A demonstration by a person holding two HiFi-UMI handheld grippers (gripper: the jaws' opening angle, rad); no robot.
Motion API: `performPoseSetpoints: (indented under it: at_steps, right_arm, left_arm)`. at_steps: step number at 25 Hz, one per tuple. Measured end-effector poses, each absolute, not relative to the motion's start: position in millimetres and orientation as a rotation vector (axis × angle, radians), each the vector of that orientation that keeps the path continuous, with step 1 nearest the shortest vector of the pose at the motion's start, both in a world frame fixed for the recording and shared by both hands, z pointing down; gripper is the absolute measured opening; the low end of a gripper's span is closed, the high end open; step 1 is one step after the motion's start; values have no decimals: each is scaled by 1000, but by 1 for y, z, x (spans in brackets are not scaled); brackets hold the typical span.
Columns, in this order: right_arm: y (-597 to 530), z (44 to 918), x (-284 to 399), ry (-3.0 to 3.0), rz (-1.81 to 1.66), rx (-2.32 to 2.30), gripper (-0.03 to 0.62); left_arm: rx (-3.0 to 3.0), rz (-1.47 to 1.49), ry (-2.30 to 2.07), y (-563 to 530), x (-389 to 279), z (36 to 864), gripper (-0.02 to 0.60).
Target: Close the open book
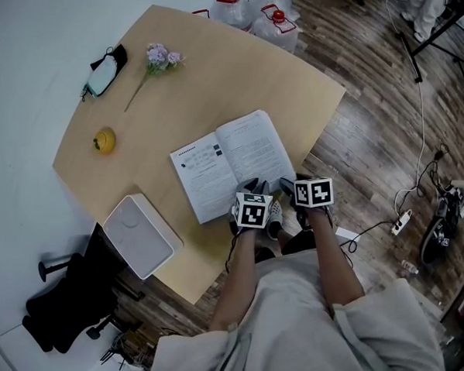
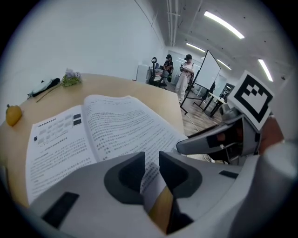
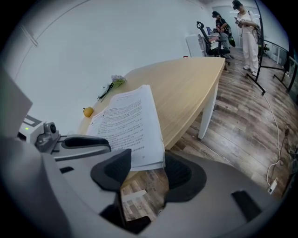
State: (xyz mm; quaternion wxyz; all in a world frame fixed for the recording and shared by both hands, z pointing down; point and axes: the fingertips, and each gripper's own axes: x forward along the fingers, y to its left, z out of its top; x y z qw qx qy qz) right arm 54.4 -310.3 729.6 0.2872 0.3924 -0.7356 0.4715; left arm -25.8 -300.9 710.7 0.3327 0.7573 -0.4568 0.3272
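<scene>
On the worktop (image 1: 211, 81), a white box (image 1: 141, 234) sits just left of the left gripper (image 1: 254, 189); farther ahead and leftward lie a yellow fruit (image 1: 104, 140), a flower sprig (image 1: 157, 59) and a mask (image 1: 103, 73). Red-capped jugs (image 1: 274, 20) stand on the floor (image 1: 384, 134) well ahead of the right gripper (image 1: 290, 187).

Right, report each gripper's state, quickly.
Left gripper: closed on a page.
Right gripper: open, the book corner between its fingers, not pinched.

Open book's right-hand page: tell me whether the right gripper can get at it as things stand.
Probably yes. The right gripper has its jaws apart astride the near corner of the right-hand page, which overhangs the table edge, and nothing but paper lies between them.
</scene>
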Motion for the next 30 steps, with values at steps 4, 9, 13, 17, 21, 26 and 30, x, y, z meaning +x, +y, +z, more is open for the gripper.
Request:
performPoseSetpoints:
  at_steps: [4, 9, 13, 17, 21, 26, 30]
  right_arm:
    - [-308, 727, 59, -1965, 1286, 1077, 176]
    - [-307, 721, 65, -1989, 1308, 1105, 94]
    - [-307, 714, 64, -2030, 1357, 1119, 32]
    - [-308, 710, 65, -2056, 1387, 1114, 20]
    - [-307, 706, 64, -2069, 1381, 1108, 18]
    - [-306, 703, 63, -2076, 1373, 1119, 17]
    - [-304, 699, 63, -2088, 1352, 1132, 17]
  left_arm:
    - [1979, 855, -1171, -300, -25, 711, 104]
    - [1994, 864, -1192, -300, -24, 712, 104]
    - [1994, 855, -1203, -301, -26, 711, 104]
    - [1970, 781, -1213, -302, -27, 707, 104]
    - [1967, 683, -1264, -301, -32, 692, 104]
    - [1946, 620, -1368, -291, -57, 673, 106]
    - [1930, 614, -1425, -277, -80, 666, 105]
